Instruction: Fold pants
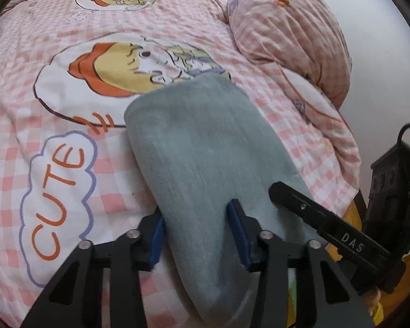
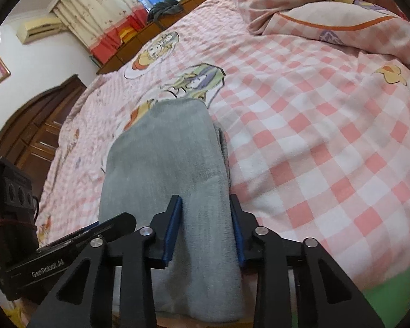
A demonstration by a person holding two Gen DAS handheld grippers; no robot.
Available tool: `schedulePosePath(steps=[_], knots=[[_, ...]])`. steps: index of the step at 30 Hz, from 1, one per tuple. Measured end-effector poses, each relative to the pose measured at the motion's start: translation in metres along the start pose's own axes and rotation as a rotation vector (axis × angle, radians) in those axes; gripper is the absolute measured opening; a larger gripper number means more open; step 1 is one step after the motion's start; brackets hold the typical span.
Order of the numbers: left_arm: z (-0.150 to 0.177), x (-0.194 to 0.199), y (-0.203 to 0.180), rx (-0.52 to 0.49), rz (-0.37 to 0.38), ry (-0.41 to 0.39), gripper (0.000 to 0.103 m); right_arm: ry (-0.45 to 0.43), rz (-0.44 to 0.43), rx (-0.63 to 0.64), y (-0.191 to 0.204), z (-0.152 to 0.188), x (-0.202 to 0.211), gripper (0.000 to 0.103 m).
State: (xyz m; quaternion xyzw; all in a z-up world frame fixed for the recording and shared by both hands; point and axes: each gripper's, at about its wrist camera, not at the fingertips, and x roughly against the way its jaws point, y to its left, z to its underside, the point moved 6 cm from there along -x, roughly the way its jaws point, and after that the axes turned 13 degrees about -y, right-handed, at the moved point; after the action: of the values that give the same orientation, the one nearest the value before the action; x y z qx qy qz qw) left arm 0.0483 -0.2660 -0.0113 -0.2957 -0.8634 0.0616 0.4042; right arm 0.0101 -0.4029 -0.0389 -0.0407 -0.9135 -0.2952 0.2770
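Grey pants (image 1: 202, 169) lay lengthwise on the bed (image 1: 68, 142), running toward 12 o'clock. Left tool (image 1: 198, 235) and right tool (image 2: 206, 227) each pinched the near end. Best: lift both evenly, carry to the far edge, corners matched.

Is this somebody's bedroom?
Most likely yes, a bedroom at home. There is a bed with a pink checked cartoon sheet, a matching pillow, and a curtained window beside a wooden wardrobe.
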Motion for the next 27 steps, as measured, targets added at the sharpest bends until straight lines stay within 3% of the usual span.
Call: schedulePosePath(steps=[5,13,27], knots=[[-0.011,0.013,-0.002,-0.009,0.021,-0.028,0.035,-0.009,-0.016,0.009,0.013,-0.003,0.008,0.029],[-0.021,0.038,0.01,0.026,0.03,-0.059,0.032,-0.018,-0.071,0.048,0.047,-0.004,0.016,0.029],[-0.034,0.102,0.065,0.065,-0.042,-0.115,0.032,0.022,-0.17,0.146,0.124,0.011,0.008,0.029]])
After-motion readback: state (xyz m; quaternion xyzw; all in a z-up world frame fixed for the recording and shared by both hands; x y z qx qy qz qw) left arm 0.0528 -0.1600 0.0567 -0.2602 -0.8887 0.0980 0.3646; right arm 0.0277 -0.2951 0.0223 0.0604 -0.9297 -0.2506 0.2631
